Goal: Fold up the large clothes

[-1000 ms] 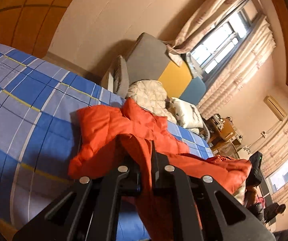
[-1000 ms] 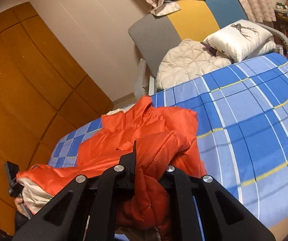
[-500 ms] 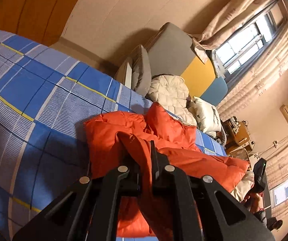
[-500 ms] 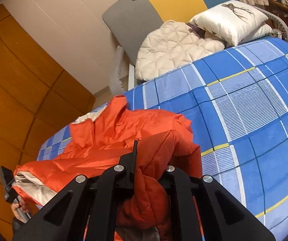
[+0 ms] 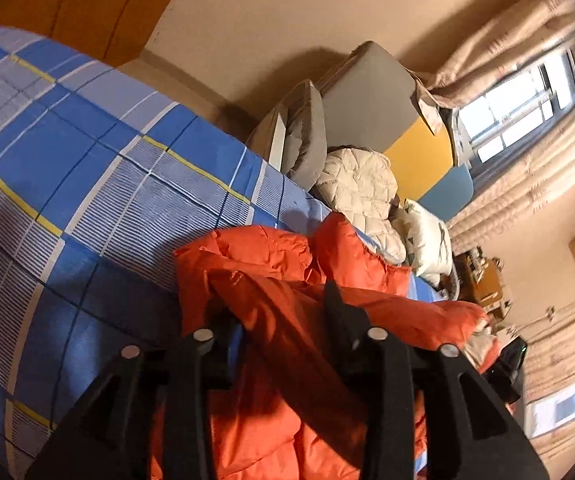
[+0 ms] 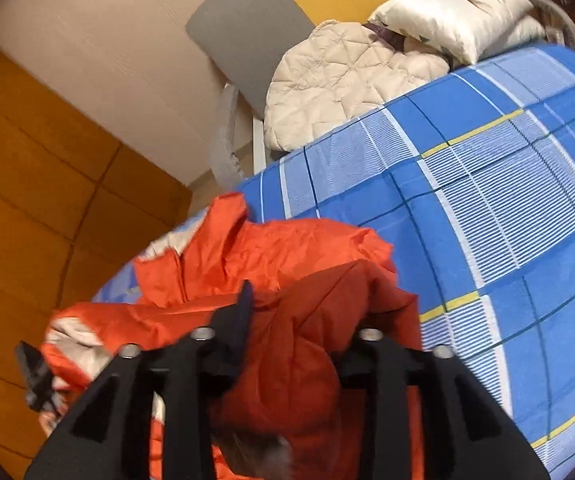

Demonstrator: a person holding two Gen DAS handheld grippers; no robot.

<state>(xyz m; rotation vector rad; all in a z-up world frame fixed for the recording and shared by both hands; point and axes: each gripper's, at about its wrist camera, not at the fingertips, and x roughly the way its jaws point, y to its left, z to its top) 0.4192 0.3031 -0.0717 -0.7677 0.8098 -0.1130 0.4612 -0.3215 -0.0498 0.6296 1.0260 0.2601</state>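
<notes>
Much of the puffy orange jacket (image 5: 271, 264) hides behind my black fingers; it lies bunched on the blue plaid bed (image 5: 87, 152). Both tilt downward: my left hand-held gripper (image 5: 277, 308) and right hand-held gripper (image 6: 303, 320) have just been opening, quilted folds loose between their jaws. Cream quilt (image 6: 335, 76) at one o'clock.
</notes>
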